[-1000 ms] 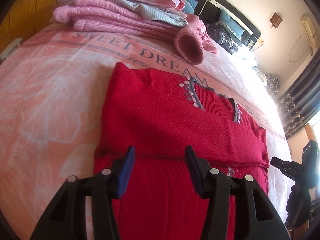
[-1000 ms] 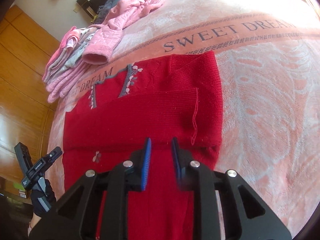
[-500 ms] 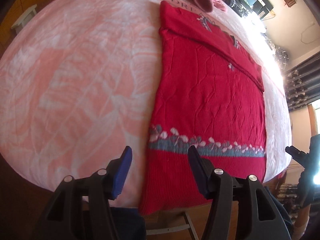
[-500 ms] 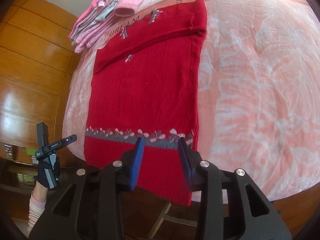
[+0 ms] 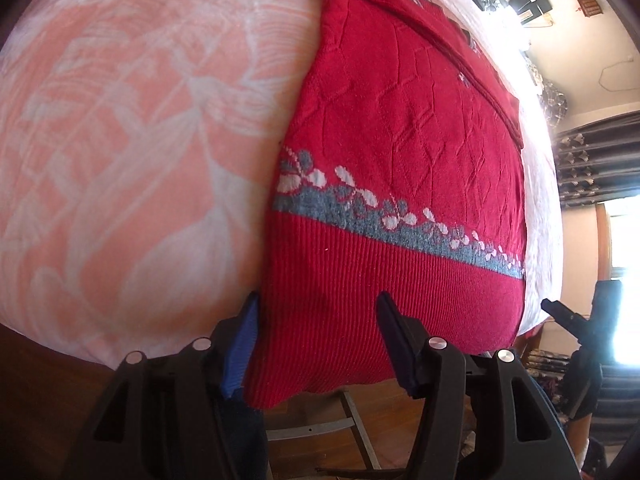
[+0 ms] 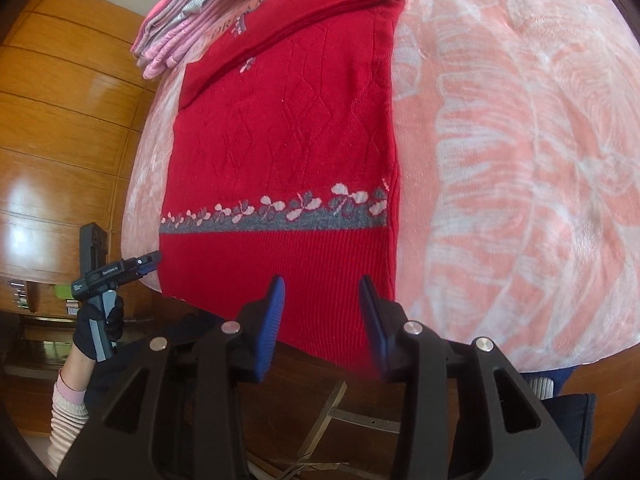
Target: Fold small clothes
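Note:
A red knit sweater lies flat on the bed, sleeves folded across its chest, with a grey flowered band above the ribbed hem. The hem hangs a little over the bed's near edge. My left gripper is open, its jaws standing either side of the hem's left corner without closing on it. My right gripper is open too, straddling the hem near its right corner. The left gripper also shows in the right wrist view, held by a gloved hand beside the hem's left side.
A pink and white floral blanket covers the bed. A stack of folded pink clothes lies at the far end by a wooden wall. Below the bed edge is wooden floor and a metal frame.
Both grippers drew back from the folded sleeves down to the sweater's hem at the bed's near edge. The right gripper's jaws opened wider.

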`<state>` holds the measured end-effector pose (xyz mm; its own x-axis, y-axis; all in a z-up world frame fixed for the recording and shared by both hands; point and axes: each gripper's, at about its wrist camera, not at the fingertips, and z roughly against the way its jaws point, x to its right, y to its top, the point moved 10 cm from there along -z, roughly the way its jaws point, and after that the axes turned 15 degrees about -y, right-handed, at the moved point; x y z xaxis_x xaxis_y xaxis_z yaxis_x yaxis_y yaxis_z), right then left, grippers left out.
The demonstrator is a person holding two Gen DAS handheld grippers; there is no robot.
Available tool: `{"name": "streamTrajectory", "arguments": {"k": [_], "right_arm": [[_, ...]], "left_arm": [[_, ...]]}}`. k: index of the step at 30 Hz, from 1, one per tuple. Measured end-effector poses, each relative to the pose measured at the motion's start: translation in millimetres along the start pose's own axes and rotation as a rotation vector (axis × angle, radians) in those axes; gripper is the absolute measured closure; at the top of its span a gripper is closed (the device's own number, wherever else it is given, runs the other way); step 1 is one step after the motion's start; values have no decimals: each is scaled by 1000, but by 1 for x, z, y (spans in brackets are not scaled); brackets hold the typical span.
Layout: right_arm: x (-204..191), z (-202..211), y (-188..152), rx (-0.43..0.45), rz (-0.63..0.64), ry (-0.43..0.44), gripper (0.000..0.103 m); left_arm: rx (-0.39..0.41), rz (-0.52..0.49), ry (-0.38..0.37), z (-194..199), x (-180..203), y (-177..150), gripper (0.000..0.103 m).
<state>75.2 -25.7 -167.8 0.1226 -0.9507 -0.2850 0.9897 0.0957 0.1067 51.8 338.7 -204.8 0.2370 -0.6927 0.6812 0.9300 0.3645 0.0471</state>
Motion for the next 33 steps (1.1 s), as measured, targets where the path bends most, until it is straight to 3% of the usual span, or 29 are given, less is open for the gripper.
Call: {"name": "streamTrajectory", "arguments": {"k": [6,13,16,22,26,29,31,33], "right_arm": [[-1,-16,-7,-51,15,2,64],[-2,-24,-14,-74,42,-32,63],[4,-19,-13,-64,39,-38,58],[14,-29,-17,-94,51,-116,55],[11,-39,-25,-126,80,-113,55],[7,-46,-26,-133,80,-117,55],[4,-47,-26,-131,88,-115,56],[2,-48,-27,-125,112,-127,65]], "left_arm": [[23,-26,67,11,-6,3,46],[5,-45,24,0,-5,3,43],[-3,-50,4,-1,-1,2,42],[-33,-65,15,-5,0,-4,42],[-70,-97,19,-11,5,-10,34],[-76,-120,39,-14,9,-12,34],[-87,-126,42,-16,13,-14,40],[-105,-150,103,-18,10,-16,53]]}}
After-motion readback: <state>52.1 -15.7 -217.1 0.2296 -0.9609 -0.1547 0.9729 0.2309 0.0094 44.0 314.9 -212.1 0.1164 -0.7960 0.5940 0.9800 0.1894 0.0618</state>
